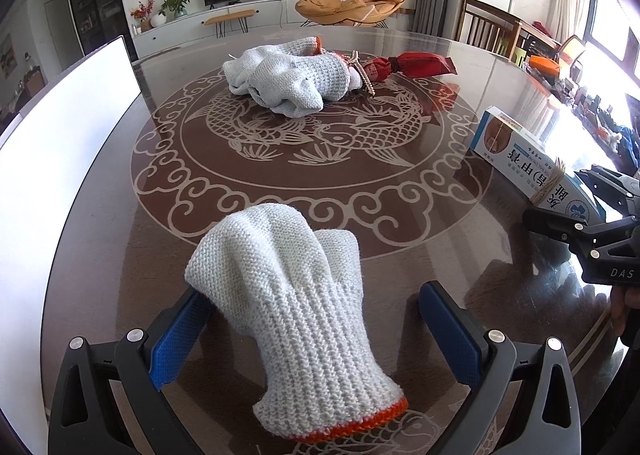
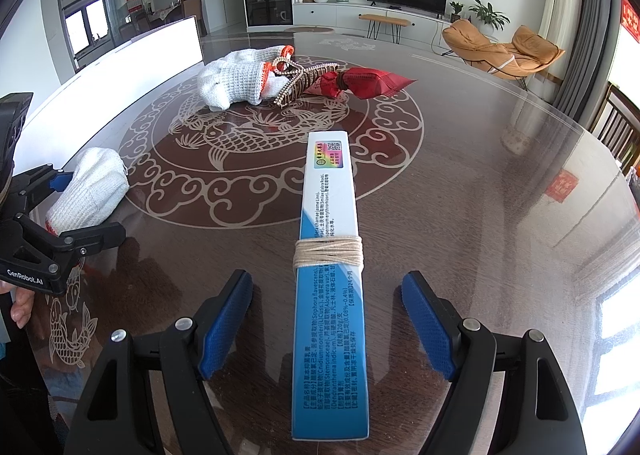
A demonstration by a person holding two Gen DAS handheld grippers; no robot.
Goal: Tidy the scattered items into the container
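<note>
Left wrist view: your left gripper (image 1: 316, 331) stands wide around the soft, light glove (image 1: 296, 319), so pinch its ribbed cuff at 6 o'clock.

Daylight floods in from windows (image 1: 612, 39) right of table (image 1: 440, 263), bright. Glossy tabletop carries broad glare streaks on that window side. White container (image 1: 60, 159) left of table blown out, no detail. Sharp mid-frame; fisheye bends edges, corners vignette black.

White knit glove (image 1: 292, 319), string-tied blue box (image 2: 330, 287) (both flat), container (image 1: 60, 183) leftward.
</note>
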